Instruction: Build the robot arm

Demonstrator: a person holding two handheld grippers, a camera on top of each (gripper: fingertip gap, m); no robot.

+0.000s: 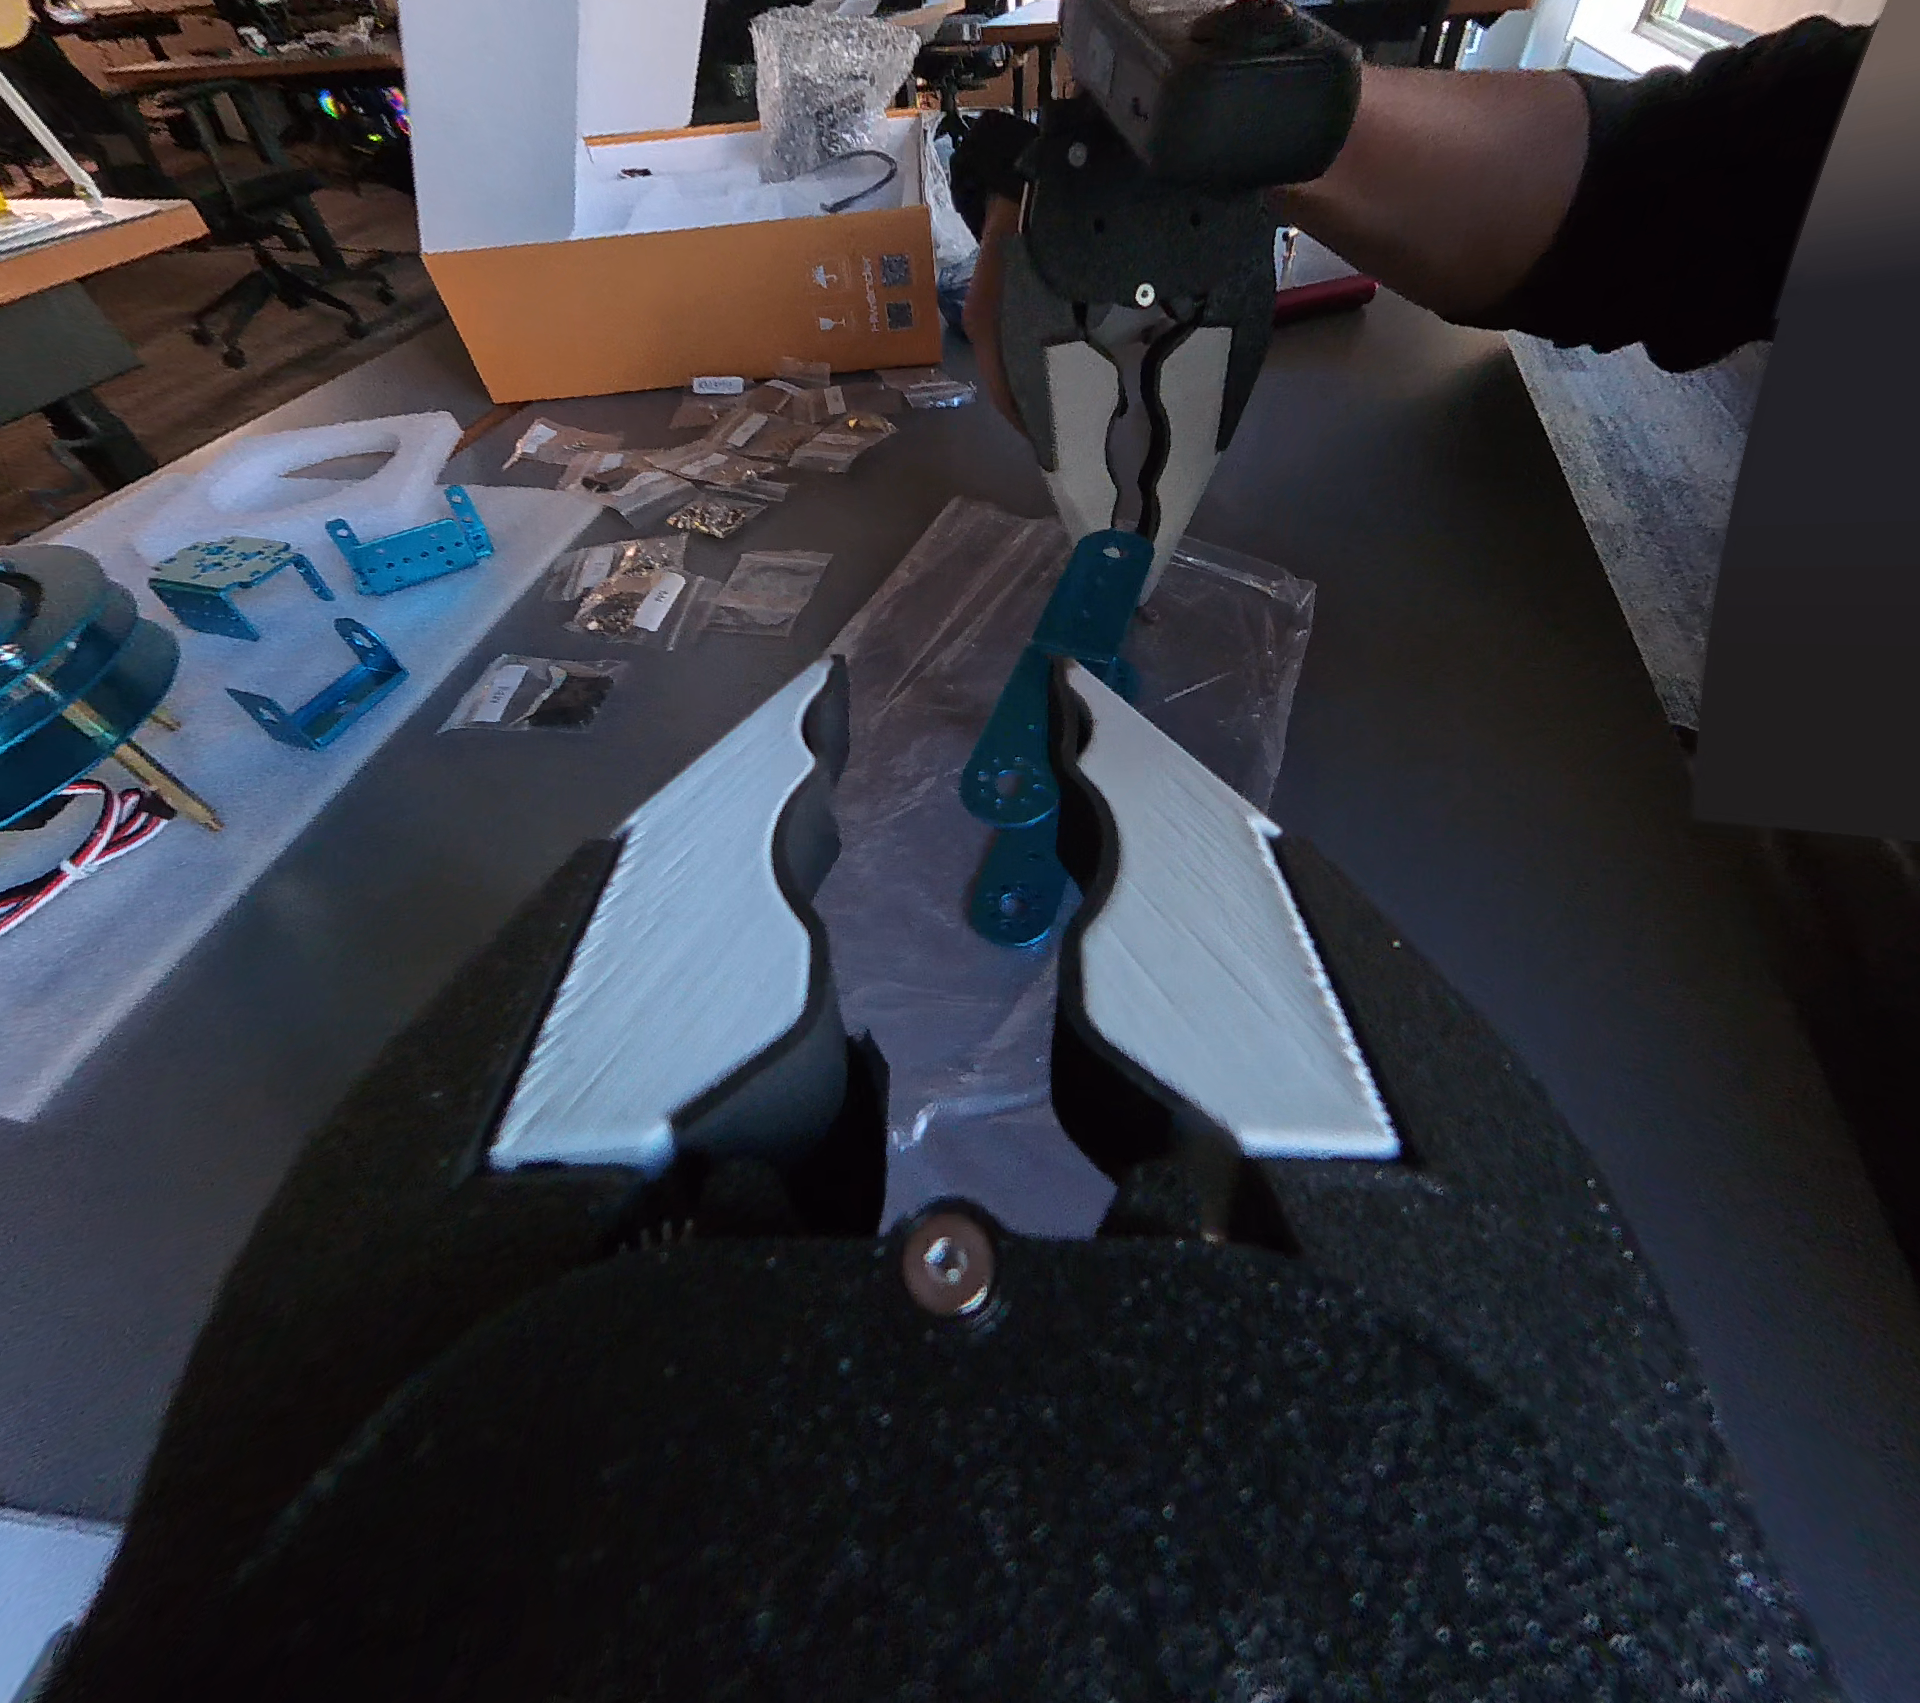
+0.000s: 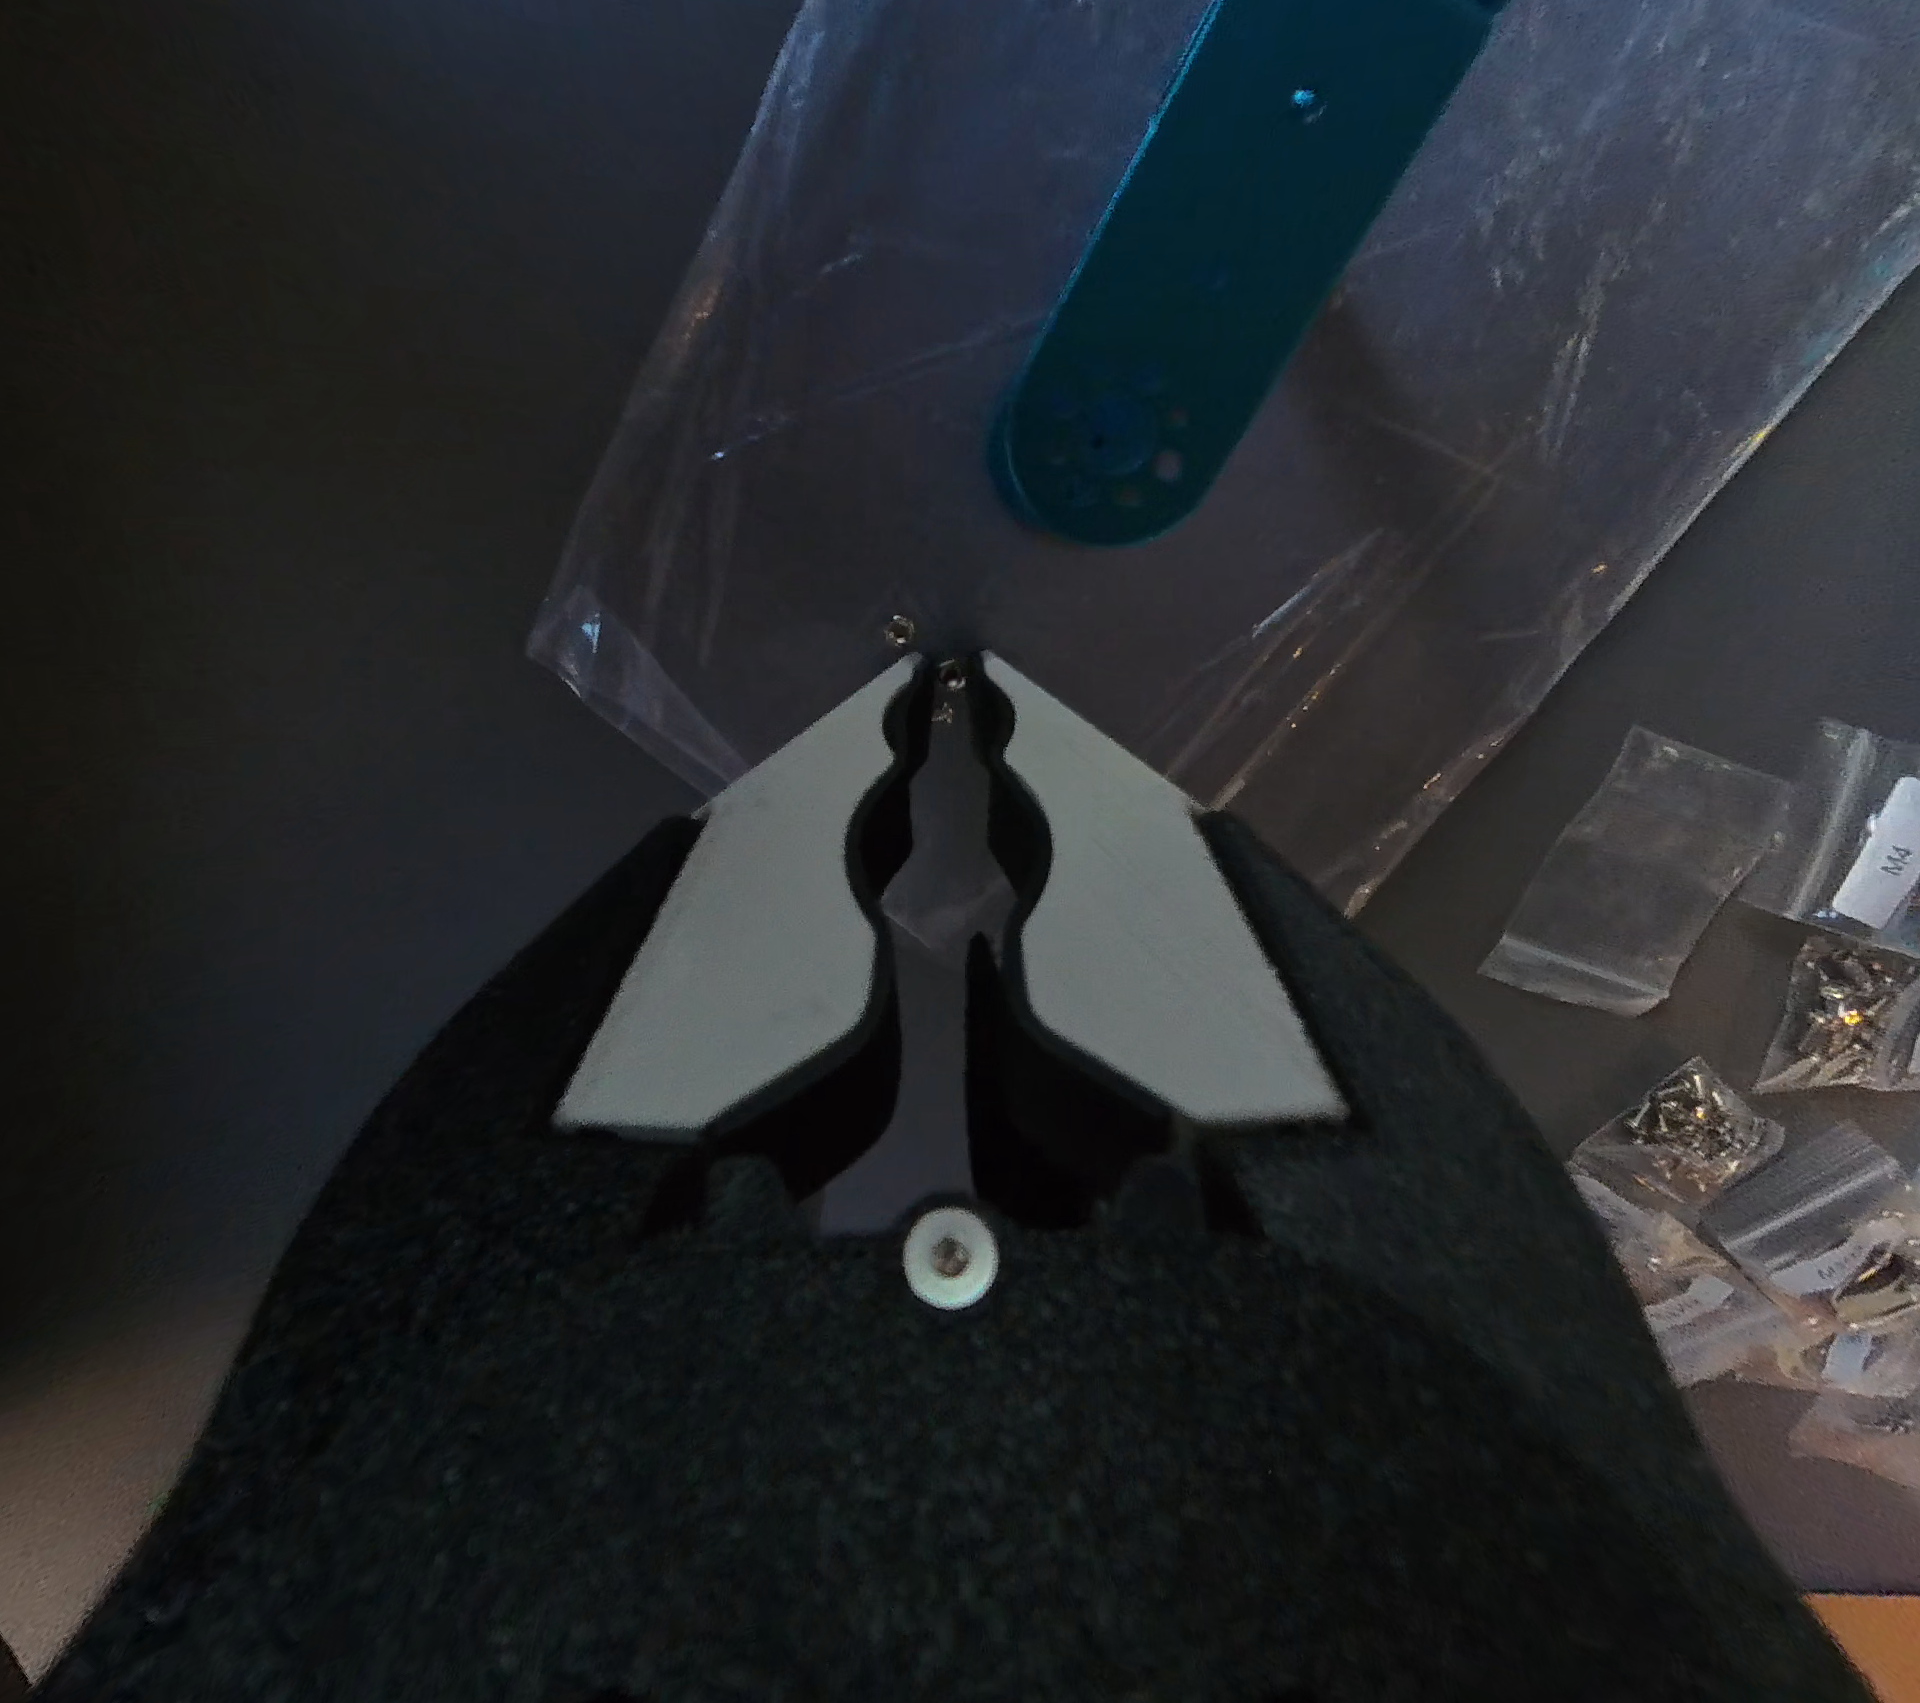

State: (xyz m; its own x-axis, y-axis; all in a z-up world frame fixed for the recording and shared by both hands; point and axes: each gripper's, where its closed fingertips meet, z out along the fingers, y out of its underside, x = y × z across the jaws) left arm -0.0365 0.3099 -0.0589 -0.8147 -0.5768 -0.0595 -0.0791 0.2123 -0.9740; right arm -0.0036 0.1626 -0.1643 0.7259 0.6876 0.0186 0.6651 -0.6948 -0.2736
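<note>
A long blue metal bracket [image 1: 1013,786] with round holes lies on a clear plastic bag [image 1: 935,614] on the dark table. My left gripper [image 1: 951,671] is open just above it, and the bracket's near end sits by the inner side of the right finger [image 1: 1164,905]. My right gripper [image 1: 1143,547] points down at the bracket's far end. In the right wrist view its tips [image 2: 948,664] are nearly together around a small metal nut [image 2: 951,672] on the bag [image 2: 831,303]. A second nut [image 2: 896,630] lies beside it, and the bracket [image 2: 1195,282] lies just beyond.
Small bags of screws [image 1: 717,458] lie left of the bag and show again in the right wrist view [image 2: 1818,1030]. More blue brackets [image 1: 410,552] sit on a white foam sheet [image 1: 125,978]. An open orange box [image 1: 675,303] stands behind. A sleeved arm [image 1: 1558,199] reaches in from the right. To the long blue metal bracket [image 1: 1013,786]: left tips about 5 cm, right tips about 15 cm.
</note>
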